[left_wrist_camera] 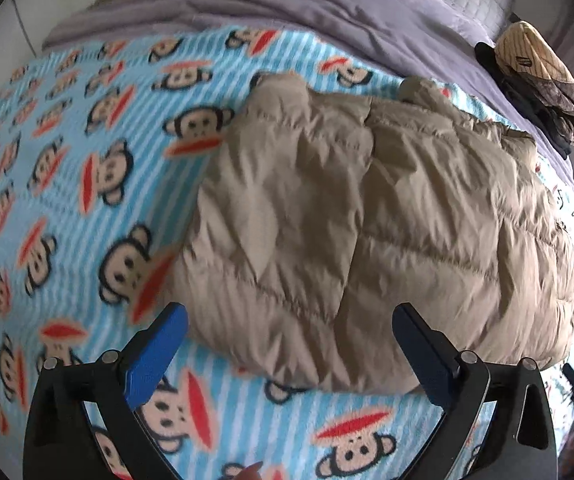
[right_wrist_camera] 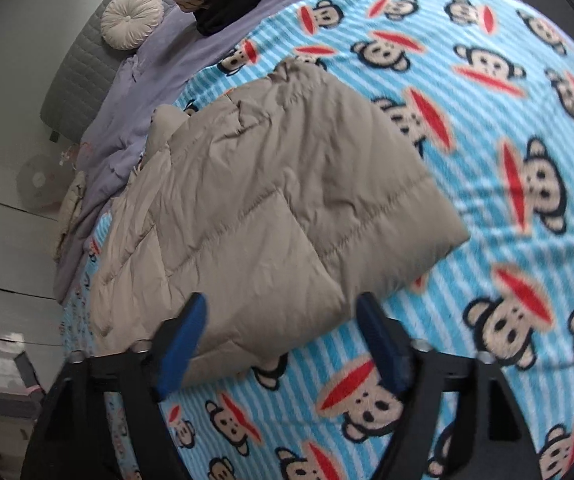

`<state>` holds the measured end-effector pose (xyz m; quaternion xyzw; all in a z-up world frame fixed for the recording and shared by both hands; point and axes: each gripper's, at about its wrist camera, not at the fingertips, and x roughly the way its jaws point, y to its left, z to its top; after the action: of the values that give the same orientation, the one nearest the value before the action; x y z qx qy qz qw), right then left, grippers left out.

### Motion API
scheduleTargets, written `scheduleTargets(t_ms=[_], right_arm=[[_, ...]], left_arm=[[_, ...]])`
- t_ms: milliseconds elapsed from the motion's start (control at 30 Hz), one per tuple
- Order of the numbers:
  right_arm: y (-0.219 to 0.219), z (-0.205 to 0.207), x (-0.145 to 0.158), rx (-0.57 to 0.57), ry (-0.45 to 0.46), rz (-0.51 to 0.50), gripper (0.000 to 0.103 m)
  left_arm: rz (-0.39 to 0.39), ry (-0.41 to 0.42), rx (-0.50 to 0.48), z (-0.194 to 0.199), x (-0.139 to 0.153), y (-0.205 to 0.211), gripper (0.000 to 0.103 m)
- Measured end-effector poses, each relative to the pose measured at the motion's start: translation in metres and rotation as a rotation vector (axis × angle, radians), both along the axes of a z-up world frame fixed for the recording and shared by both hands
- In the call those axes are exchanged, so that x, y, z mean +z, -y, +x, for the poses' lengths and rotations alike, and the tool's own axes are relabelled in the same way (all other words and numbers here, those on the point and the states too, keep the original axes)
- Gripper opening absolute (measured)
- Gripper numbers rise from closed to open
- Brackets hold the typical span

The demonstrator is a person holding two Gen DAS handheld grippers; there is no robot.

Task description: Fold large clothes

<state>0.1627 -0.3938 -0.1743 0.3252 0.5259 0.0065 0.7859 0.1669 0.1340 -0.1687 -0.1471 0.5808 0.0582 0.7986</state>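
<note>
The jacket [left_wrist_camera: 367, 232] lies folded into a block on the blanket [left_wrist_camera: 67, 160], centre to 3 o'clock — both sides seem tucked in. Left gripper [left_wrist_camera: 291, 348] and right gripper [right_wrist_camera: 283, 332] hover at 6 o'clock, jaws apart, empty — likely poised over the near hem.

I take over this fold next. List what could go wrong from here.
1. The puffy beige jacket looks springy; its folded halves may pop open once pressed or lifted.
2. Both the left claw and right claw hover open at its near edge; a shallow pinch could catch only the top layer, or the monkey blanket beneath.
</note>
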Motion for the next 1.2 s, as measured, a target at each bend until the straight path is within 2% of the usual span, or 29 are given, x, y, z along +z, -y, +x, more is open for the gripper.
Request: scheduleTargets(t_ms=[67, 167, 333, 433, 567, 733, 933, 1133, 1167, 1200], right_arm=[[0.001, -0.003, -0.005, -0.011, -0.002, 0.027, 0.086], [0.005, -0.008, -0.014, -0.039, -0.010, 0.077, 0.103], [0.011, -0.010, -0.029, -0.081, -0.031, 0.152, 0.103], [0.013, -0.010, -0.041, -0.089, -0.054, 0.237, 0.103], [0.011, -0.008, -0.052, -0.084, -0.068, 0.298, 0.103], [0.008, -0.005, -0.072, -0.098, -0.063, 0.408, 0.103], [0.000, 0.011, -0.095, -0.124, -0.026, 0.546, 0.103], [-0.019, 0.041, -0.109, -0.111, 0.019, 0.608, 0.103], [-0.022, 0.044, -0.110, -0.109, 0.025, 0.612, 0.103], [-0.024, 0.047, -0.112, -0.114, 0.026, 0.611, 0.103]], left_arm=[[-0.022, -0.018, 0.006, -0.005, -0.007, 0.002, 0.102], [-0.058, -0.045, 0.010, -0.012, -0.015, 0.004, 0.102], [-0.156, -0.057, 0.058, -0.019, -0.026, -0.005, 0.102], [-0.252, -0.065, 0.114, -0.022, -0.038, -0.018, 0.102], [-0.387, -0.073, 0.197, -0.030, -0.057, -0.033, 0.102], [-0.449, -0.060, 0.231, -0.024, -0.074, -0.034, 0.102], [-0.550, 0.024, 0.224, -0.005, -0.076, -0.026, 0.102], [-0.588, 0.045, 0.270, 0.019, -0.086, -0.019, 0.102], [-0.586, 0.060, 0.288, 0.021, -0.086, -0.019, 0.101], [-0.575, 0.076, 0.305, 0.023, -0.084, -0.019, 0.087]])
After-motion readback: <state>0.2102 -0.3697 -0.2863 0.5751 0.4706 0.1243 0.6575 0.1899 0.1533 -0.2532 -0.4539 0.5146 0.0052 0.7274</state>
